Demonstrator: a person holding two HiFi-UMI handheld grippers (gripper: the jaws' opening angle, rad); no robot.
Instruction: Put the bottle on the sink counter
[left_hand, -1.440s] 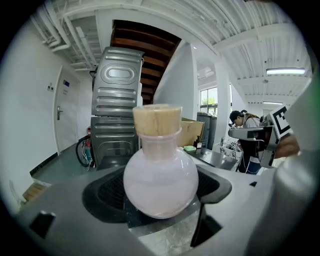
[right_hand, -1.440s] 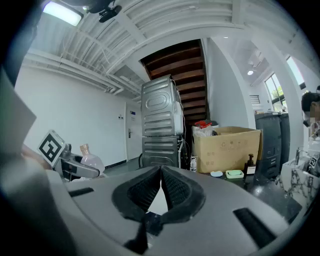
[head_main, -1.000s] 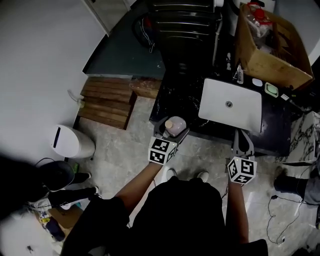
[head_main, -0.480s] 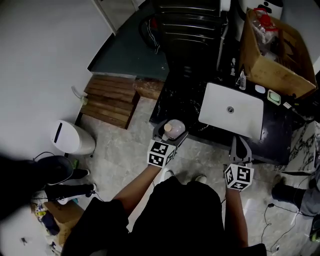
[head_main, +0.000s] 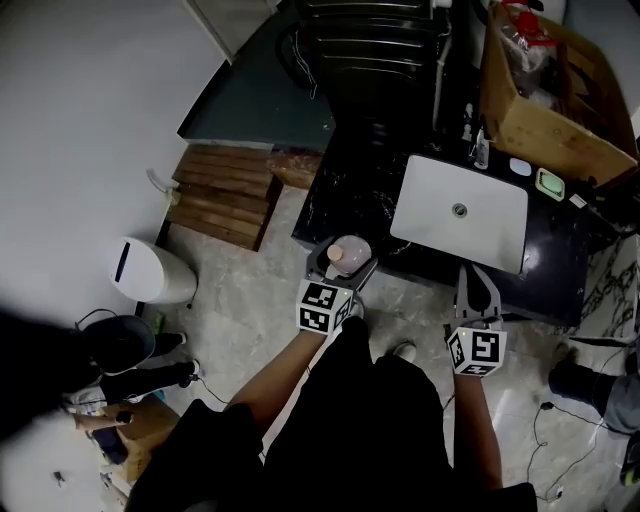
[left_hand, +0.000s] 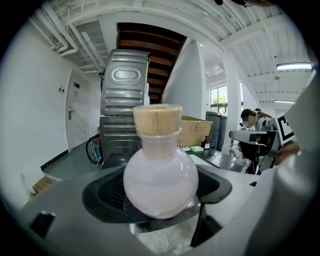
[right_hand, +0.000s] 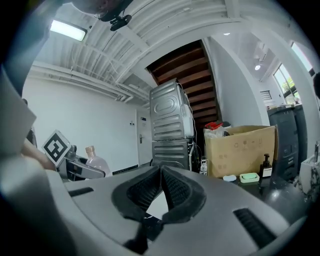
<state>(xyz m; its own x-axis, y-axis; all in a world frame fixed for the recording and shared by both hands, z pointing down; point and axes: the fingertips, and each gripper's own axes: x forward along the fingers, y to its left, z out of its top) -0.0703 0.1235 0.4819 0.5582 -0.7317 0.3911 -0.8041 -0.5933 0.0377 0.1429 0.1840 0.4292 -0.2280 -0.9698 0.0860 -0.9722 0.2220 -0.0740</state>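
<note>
A round pale-pink bottle (left_hand: 160, 182) with a tan cork cap sits upright between the jaws of my left gripper (left_hand: 162, 200), which is shut on it. In the head view the bottle (head_main: 349, 254) hangs just off the near left corner of the black sink counter (head_main: 345, 205). My right gripper (head_main: 478, 288) is held at the counter's front edge, below the white sink basin (head_main: 490, 230). Its jaws (right_hand: 161, 192) are shut with nothing between them. From the right gripper view the bottle (right_hand: 97, 161) shows at the left.
A cardboard box (head_main: 545, 95), a soap dish (head_main: 547, 182) and a small pump bottle (head_main: 481, 147) stand at the counter's back. A stacked dark appliance (head_main: 375, 50) is behind the counter. A wooden step (head_main: 222, 195) and a white bin (head_main: 148, 270) are on the floor at left.
Both grippers have held nearly still in the view. The counter and sink have shifted slightly as the head moved.
</note>
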